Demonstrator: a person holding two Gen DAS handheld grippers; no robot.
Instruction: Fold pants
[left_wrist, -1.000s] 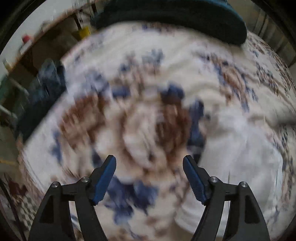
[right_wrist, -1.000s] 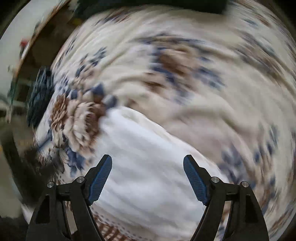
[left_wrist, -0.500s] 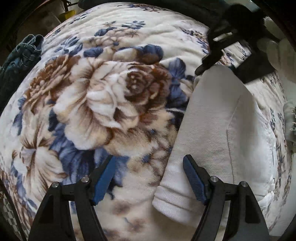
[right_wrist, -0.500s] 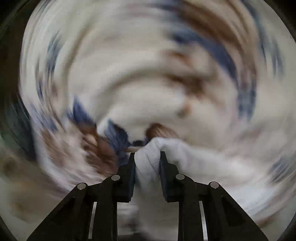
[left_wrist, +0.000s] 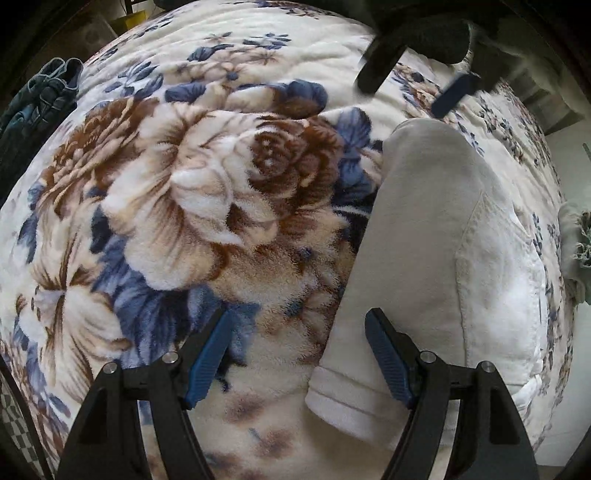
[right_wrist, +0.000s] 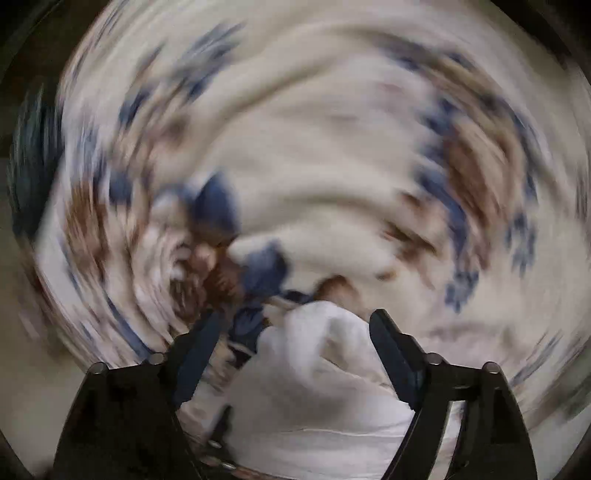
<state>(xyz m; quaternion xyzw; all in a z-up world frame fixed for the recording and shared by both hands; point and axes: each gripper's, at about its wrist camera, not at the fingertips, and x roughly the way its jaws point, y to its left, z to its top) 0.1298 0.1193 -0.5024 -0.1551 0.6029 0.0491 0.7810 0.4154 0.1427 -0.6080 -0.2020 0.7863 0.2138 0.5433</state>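
At the far left of the left wrist view, a crumpled dark teal garment (left_wrist: 40, 96) lies at the edge of the bed, past the border of the plush cream blanket printed with big brown and blue flowers (left_wrist: 207, 192). The blanket covers nearly everything in sight. The left tool (left_wrist: 297, 349) points steeply down at it with its black arms and blue-padded jaws standing wide apart, nothing between them but blanket pile and, by the right-hand finger, the near edge of the pants. The white cotton pants (left_wrist: 436, 266) lie flat on the blanket just right of centre, folded into a long narrow band that runs from the hemmed end near the left tool up toward the top of the picture; a stitched seam runs along their length. At the band's far end the right tool (left_wrist: 413, 79) hovers just above the blanket, one black finger and one blue pad showing, blurred. At the far right edge a bit of frayed pale grey-green cloth (left_wrist: 576, 254) lies beside the blanket.

The right wrist view is heavily smeared by motion. The right tool (right_wrist: 291, 349) has just been opening, and its jaws now stand wide. A bunched end of the white pants (right_wrist: 317, 373) sits between them, clear of both pads, with the flowered blanket (right_wrist: 332, 147) beyond.
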